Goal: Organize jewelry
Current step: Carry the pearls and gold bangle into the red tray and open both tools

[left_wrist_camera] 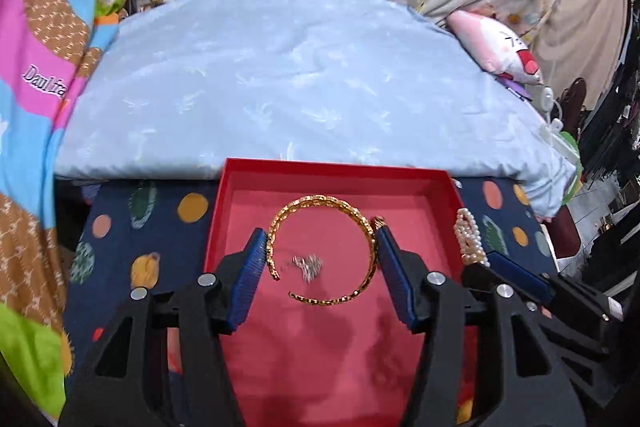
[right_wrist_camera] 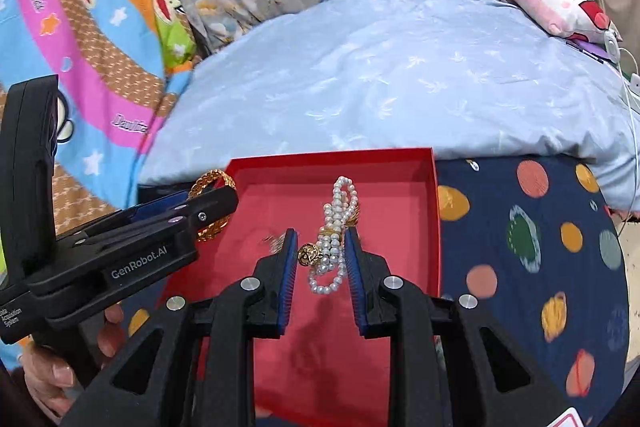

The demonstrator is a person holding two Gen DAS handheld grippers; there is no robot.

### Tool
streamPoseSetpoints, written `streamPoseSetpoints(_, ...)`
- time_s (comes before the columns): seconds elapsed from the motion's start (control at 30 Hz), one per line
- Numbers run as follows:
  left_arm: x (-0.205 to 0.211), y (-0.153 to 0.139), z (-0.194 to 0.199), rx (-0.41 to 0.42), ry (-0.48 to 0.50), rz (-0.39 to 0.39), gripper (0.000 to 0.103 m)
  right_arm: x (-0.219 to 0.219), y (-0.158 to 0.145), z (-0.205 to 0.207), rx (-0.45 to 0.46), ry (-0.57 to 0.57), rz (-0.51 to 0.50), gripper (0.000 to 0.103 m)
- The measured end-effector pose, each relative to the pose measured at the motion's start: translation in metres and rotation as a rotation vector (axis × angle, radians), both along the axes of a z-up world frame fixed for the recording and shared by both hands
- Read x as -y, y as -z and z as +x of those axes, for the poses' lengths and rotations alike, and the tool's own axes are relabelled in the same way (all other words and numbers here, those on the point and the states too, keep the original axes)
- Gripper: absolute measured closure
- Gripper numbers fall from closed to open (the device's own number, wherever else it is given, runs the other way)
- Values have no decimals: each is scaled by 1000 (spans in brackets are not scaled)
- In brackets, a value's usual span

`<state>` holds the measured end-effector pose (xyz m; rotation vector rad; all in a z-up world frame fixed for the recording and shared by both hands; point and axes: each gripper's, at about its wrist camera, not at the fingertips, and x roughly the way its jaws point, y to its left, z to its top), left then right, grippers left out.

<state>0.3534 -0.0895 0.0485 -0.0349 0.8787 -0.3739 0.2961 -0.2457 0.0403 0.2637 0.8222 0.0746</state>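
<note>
Nearest the lens in both wrist views: black gripper linkages with blue pads. Landmark: red box [left_wrist_camera: 436, 187], sitting on a navy dotted cloth [left_wrist_camera: 160, 223].

Left gripper [left_wrist_camera: 320, 247]: jaws at medium width, clamping the gold bangle [left_wrist_camera: 320, 251] across its diameter, pads touching both outer edges. Bangle appears suspended above the box floor, over the box's middle; contact with the floor cannot be confirmed. It is an open coil, so it may spring when released.

Right gripper [right_wrist_camera: 320, 247]: jaws narrow, the pearl bracelet [right_wrist_camera: 334, 247] bunched between them with a gold charm [right_wrist_camera: 308, 253] hanging on its left side. Strands dangle over the box interior, toward its right half.

Small silver piece [left_wrist_camera: 308, 263] lies on the box floor, blurred; type not identifiable.

Progress judgement: one small item already inside; two pieces carried over the box, neither set down. Remaining: lower and release both, apart from each other. No other loose jewelry visible outside the box.
</note>
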Motion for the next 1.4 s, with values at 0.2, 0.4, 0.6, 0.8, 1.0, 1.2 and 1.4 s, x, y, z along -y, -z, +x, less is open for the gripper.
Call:
streamPoseSetpoints(0.2, 21, 31, 38, -65, -8, 53, 49, 14, 23, 46, -63, 17, -17, 80)
streamPoseSetpoints(0.4, 29, 47, 49, -87, -12, 64, 48, 14, 40, 62, -112, 13, -47, 80)
streamPoseSetpoints(0.6, 26, 53, 54, -86, -60, 82, 31, 16, 44, 63, -97, 36, -67, 78)
streamPoseSetpoints(0.8, 9, 38, 44, -45, -110, 72, 23, 23, 22, 40, -46, 54, -50, 75)
streamPoseSetpoints(1.0, -16, 4, -4, 13, -86, 62, 21, 23, -16, -23, 28, 49, -42, 72)
streamPoseSetpoints(1.2, -47, -16, -81, 29, -43, 32, 19, 16, -39, -115, 78, 53, -39, 66)
streamPoseSetpoints(1.4, -73, 2, -163, 11, -32, 52, 17, -5, -20, -194, 38, 75, -97, 66)
